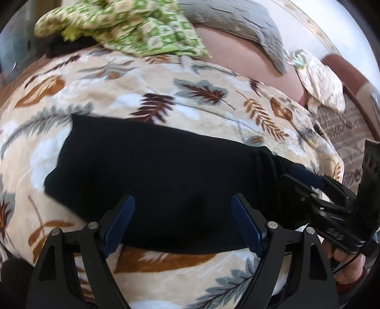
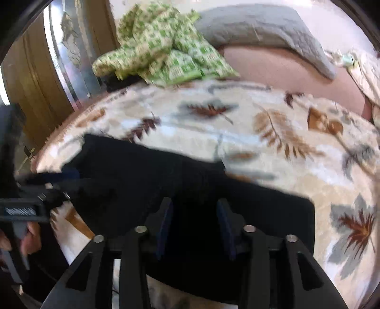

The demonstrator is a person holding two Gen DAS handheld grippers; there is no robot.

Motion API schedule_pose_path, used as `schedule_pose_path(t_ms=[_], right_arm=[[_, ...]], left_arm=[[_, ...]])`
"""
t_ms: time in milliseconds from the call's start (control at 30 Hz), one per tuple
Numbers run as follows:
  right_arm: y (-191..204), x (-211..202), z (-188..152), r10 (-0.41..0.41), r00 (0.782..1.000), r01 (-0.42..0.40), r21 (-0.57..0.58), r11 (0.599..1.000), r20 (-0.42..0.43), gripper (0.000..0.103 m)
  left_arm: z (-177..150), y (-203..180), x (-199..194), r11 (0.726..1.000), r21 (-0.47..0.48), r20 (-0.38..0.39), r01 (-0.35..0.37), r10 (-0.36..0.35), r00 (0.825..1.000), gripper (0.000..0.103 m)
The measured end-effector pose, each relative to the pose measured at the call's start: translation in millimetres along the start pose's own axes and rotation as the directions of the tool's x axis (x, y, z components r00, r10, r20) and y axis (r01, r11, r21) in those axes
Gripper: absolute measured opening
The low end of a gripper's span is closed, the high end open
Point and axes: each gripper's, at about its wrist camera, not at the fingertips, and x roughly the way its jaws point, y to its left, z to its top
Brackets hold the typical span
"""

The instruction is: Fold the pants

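The black pants [image 1: 152, 180] lay folded into a flat band across a leaf-patterned blanket [image 1: 147, 99] on the bed. The left claw [image 1: 182, 225] stood wide open above their near edge, with nothing between its blue pads [image 1: 121, 223]. The right claw [image 2: 193, 225] hovered over the other end of the pants, its jaws parted and gripping nothing; whether the pads brushed the cloth could not be told through the blur. A green checked cloth [image 1: 123, 26] and a grey pillow [image 1: 237, 21] lay beyond, well apart.
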Motion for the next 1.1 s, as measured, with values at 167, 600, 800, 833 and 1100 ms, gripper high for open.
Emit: schedule_pose_path(t_ms=[167, 600, 800, 833, 1100], right_arm=[[35.6, 4.5, 29.5, 0.136, 0.99, -0.134, -0.039, 0.99, 0.038, 0.073], [140.6, 98.1, 90.2, 0.272, 0.959, -0.284, -0.209, 0.936, -0.087, 0.082], [152.1, 116.0, 92.7, 0.276, 0.954, -0.296, -0.223, 0.929, -0.114, 0.082], [152.9, 118.1, 93.9, 0.279, 0.953, -0.299, -0.221, 0.928, -0.117, 0.082], [164.9, 150.3, 105.0, 0.323, 0.932, -0.351, -0.182, 0.919, -0.167, 0.083]], left_arm=[[-9.4, 42.4, -18.5, 0.99, -0.14, 0.037, -0.019, 0.024, 0.999, 0.086], [-20.6, 108.2, -13.8, 0.943, -0.307, 0.01, -0.129, 0.139, 0.99, 0.086], [-20.3, 111.3, -6.8, 0.94, -0.323, 0.011, -0.114, 0.124, 0.992, 0.087], [-20.0, 110.7, -5.9, 0.94, -0.321, 0.014, -0.115, 0.126, 0.992, 0.087], [-13.6, 112.9, 3.0, 0.93, -0.36, 0.054, -0.078, 0.104, 0.993, 0.103]])
